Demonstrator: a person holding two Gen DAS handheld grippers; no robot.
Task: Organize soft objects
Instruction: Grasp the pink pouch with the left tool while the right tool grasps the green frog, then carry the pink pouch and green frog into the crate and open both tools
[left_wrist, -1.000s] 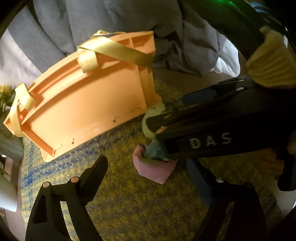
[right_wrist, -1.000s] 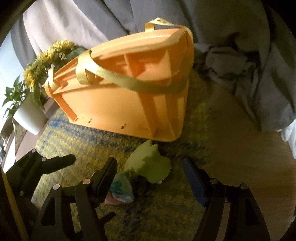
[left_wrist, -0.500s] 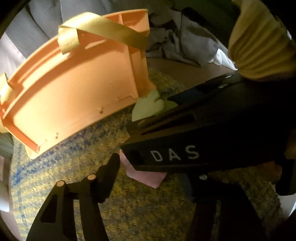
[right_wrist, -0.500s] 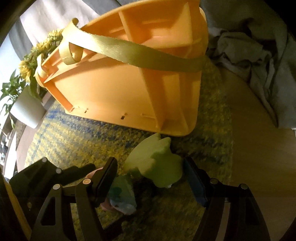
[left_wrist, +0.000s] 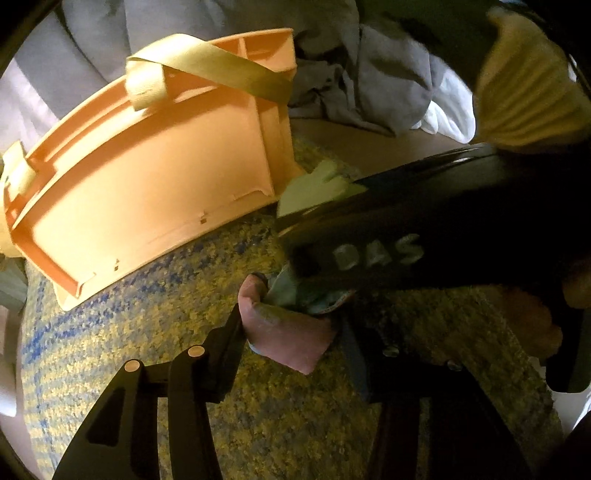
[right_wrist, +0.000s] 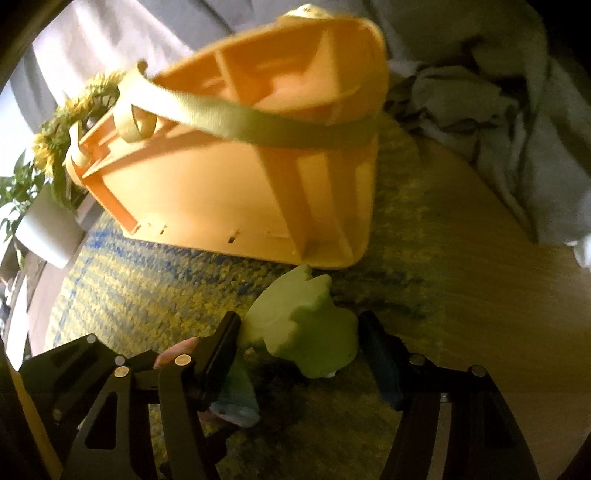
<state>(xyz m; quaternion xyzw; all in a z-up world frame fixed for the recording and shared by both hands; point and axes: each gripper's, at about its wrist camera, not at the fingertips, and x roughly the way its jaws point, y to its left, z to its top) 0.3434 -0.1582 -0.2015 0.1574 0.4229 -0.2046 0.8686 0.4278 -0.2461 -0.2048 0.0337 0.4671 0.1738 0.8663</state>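
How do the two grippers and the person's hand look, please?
Both grippers, left gripper and right gripper, are black angular frames with cut-outs, round metal pins and blue finger pads. The right one bears white letters "DAS". A ribbed yellow sleeve shows.

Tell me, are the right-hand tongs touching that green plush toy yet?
Touching. In the right wrist view, the right tongs straddle the green plush toy, and the left finger presses its side with no gap; the other finger sits right at its opposite edge.

Black left gripper (left_wrist: 291, 332) with round silver screws. Black right gripper (right_wrist: 299, 332), white "DAS" letters, blue finger pad. Yellow ribbed sleeve (left_wrist: 524, 85).
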